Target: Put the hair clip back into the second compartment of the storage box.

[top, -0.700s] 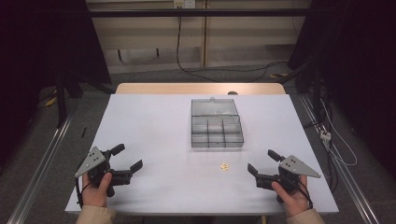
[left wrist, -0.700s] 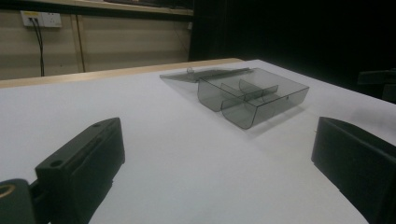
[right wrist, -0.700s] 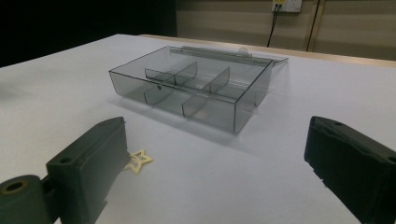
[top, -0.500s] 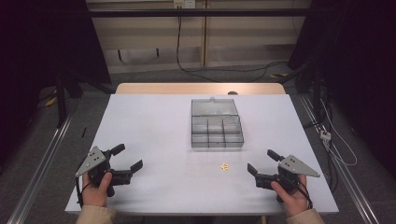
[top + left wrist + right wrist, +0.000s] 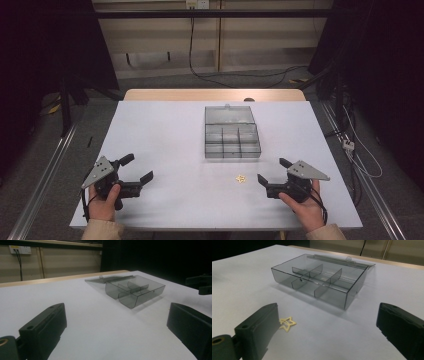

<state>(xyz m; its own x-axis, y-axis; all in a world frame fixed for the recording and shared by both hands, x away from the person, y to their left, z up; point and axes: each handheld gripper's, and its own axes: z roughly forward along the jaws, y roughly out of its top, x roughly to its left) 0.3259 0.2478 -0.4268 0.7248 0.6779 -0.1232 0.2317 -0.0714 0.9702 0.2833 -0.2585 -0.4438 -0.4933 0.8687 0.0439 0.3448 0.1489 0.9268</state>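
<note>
Yellow star [image 5: 241,178] flat, near open box [image 5: 232,136]

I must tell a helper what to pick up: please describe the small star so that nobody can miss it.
On the white table, find the grey box. The star lies flat on the sheet, nearer the person than the box, beside the right gripper. It is tiny, pale yellow, an outline.

Star [image 5: 287,323]: nearer points hidden behind the right gripper's own left jaw in the right gripper view; in the high view [image 5: 241,178] too small to make out its shape. Box [image 5: 135,290]: compartment contents not readable through the smoky walls. Other gripper [image 5: 202,284]: cut by the frame's right edge. Both forearms cut by the high view's bottom edge.
</note>
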